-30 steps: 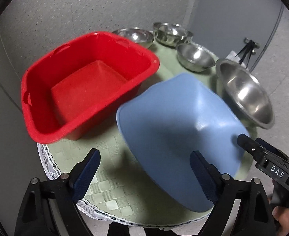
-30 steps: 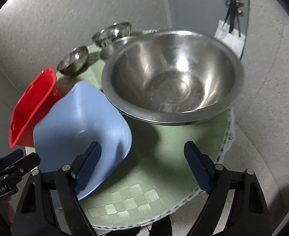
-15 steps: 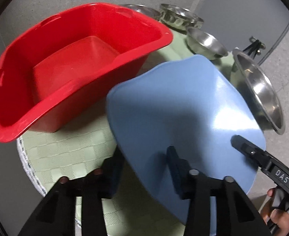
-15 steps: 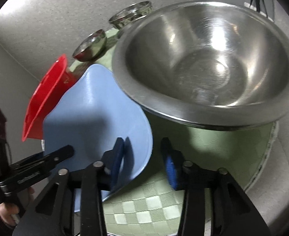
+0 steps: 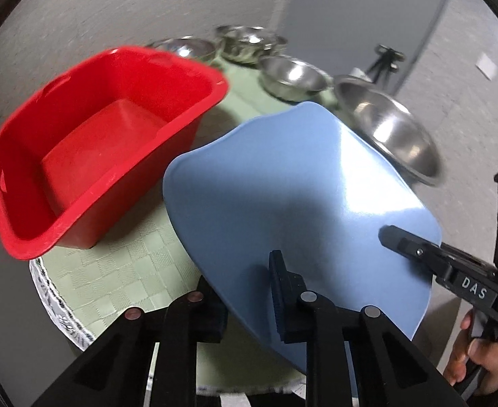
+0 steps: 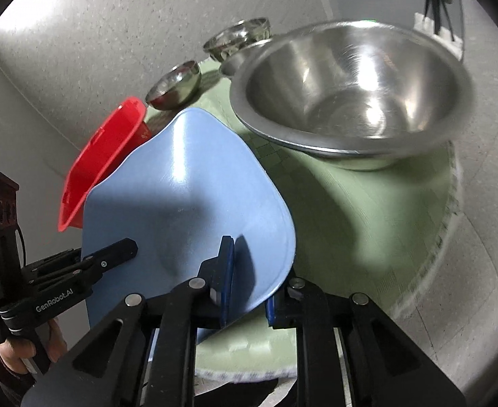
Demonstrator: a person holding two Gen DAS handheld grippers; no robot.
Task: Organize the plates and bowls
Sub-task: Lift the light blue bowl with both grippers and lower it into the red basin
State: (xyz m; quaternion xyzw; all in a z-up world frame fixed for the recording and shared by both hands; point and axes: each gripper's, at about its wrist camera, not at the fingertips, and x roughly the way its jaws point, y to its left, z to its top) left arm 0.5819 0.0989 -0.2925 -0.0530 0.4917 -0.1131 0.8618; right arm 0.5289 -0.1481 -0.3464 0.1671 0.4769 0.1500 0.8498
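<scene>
A blue square plate [image 5: 293, 186] is held tilted above the green mat, gripped at two edges. My left gripper [image 5: 249, 291] is shut on its near edge. My right gripper [image 6: 249, 278] is shut on the plate's [image 6: 181, 183] right edge; it shows in the left wrist view [image 5: 418, 247] as a black finger lying on the plate. A red tub [image 5: 89, 142] stands left of the plate, empty. A large steel bowl [image 6: 354, 91] stands right of the plate.
Three smaller steel bowls [image 5: 293, 74] [image 5: 249, 40] [image 5: 184, 47] stand at the back of the round table with its green mat [image 5: 126, 264]. A tripod [image 5: 384, 61] stands on the floor behind. The table edge is just below both grippers.
Both grippers went from open to shut on the blue plate. The plate has lifted a little and the views have pulled back from the tub and the large bowl.
</scene>
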